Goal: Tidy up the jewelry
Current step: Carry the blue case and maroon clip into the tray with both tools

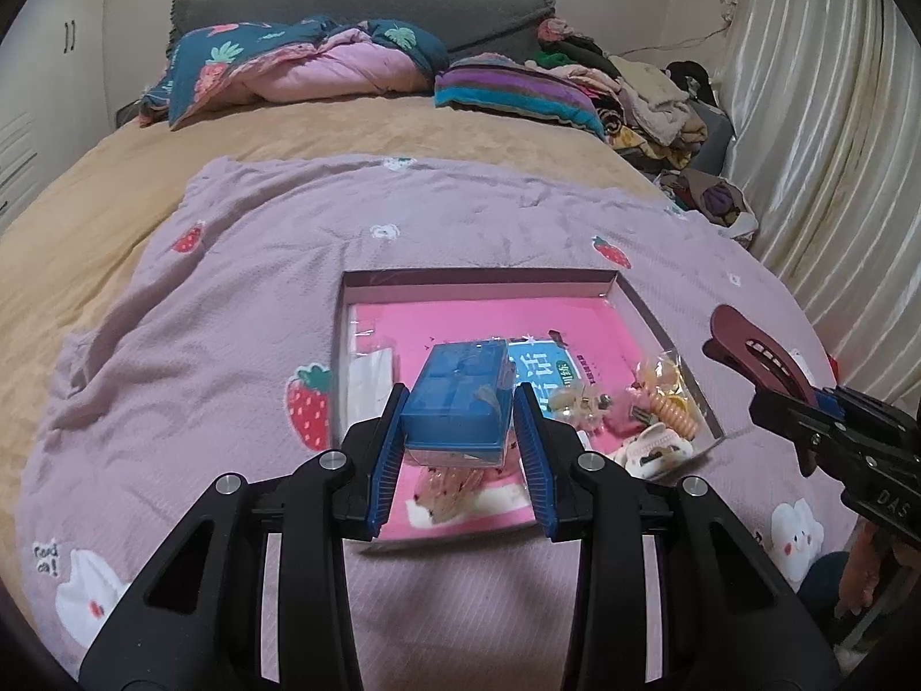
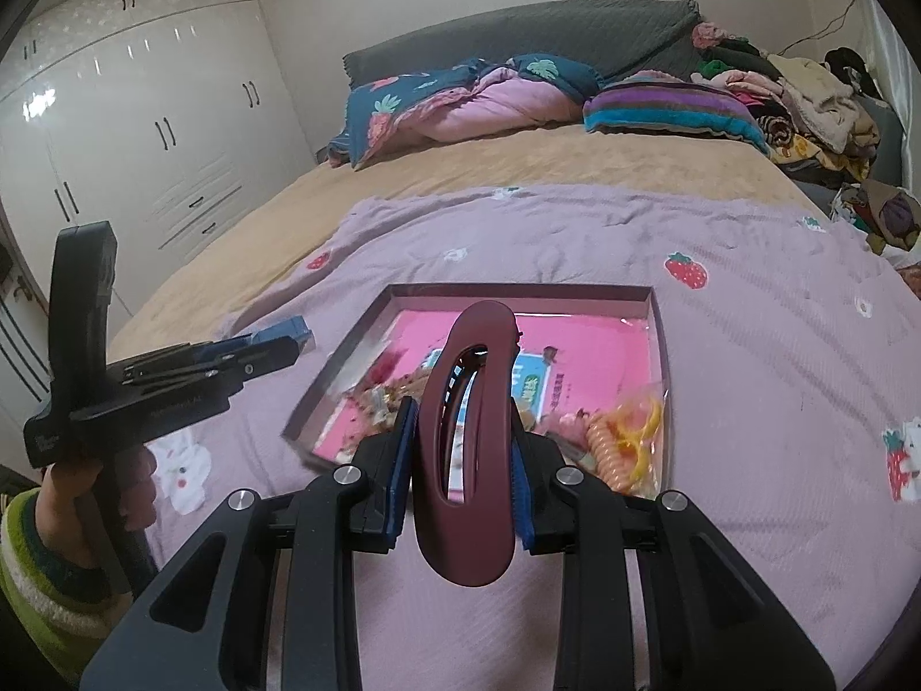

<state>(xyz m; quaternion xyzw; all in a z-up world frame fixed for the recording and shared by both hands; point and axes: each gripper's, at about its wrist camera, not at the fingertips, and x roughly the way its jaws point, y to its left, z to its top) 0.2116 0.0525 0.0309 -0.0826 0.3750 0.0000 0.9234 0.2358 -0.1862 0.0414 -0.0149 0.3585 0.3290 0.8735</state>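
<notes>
Two claws work over the bed: the left claw (image 1: pixel 460 432) is clamped on a blue box (image 1: pixel 460 403), the right claw (image 2: pixel 463 460) on a maroon hair clip (image 2: pixel 466 443) (held upright). Beyond both, the shallow tray (image 1: pixel 478 279) holds hair accessories (image 1: pixel 662 409) on the lilac blanket (image 1: pixel 230 299).

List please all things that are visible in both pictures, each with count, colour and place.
tray: one, pink floor, on the blanket
blanket: one, lilac with strawberries, on the bed
bed: one, tan sheet
blue box: one, between the left tool's fingers, over the tray
hair claw: one, maroon, in the right tool
small accessories: several, yellow, pink and white, tray's right side
quilt: one, pink and navy, at the headboard
clothes pile: mixed colours, far right
wardrobe: white, left
curtain: cream, right
left tool: black, blue pads
right tool: black, blue pads
</notes>
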